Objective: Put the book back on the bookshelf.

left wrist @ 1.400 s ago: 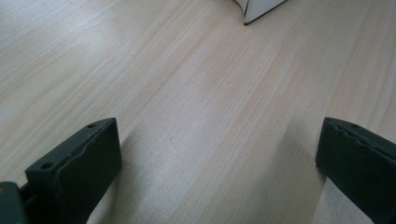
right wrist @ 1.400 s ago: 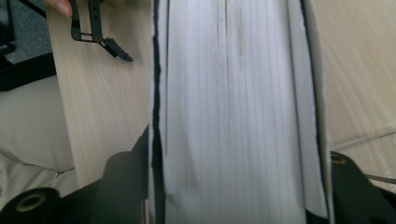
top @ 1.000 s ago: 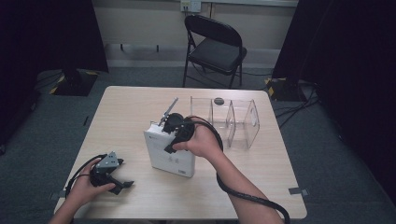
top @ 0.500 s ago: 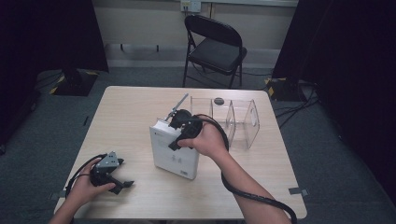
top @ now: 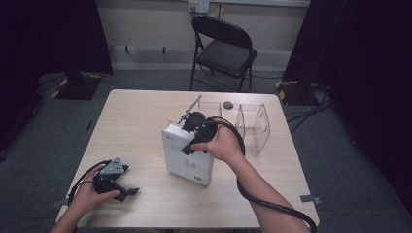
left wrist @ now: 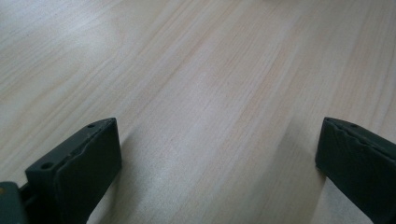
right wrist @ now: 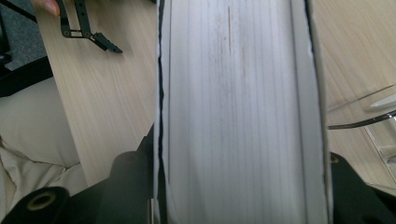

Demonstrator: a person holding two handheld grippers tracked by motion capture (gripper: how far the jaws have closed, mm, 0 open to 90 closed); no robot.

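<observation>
A thick white book (top: 187, 162) stands tilted on its lower edge near the table's middle, front cover toward the person. My right gripper (top: 191, 135) is shut on the book's top end. In the right gripper view the book's page edge (right wrist: 238, 107) runs up between the two black jaws, which press on both covers. My left gripper (top: 128, 180) rests on the table at the front left, open, its jaws wide apart over bare wood (left wrist: 217, 140). It also appears far off as the left gripper (right wrist: 88, 32) in the right gripper view.
A clear plastic divider rack (top: 250, 127) stands just right of the book, its edge (right wrist: 369, 122) close by. A small dark round object (top: 227, 105) lies behind it. A black folding chair (top: 223, 51) stands beyond the table (top: 131, 121). Black cable trails from each gripper.
The right gripper has raised the book from a low slant to nearly upright and shifted it slightly right toward the rack. The left gripper has stayed put.
</observation>
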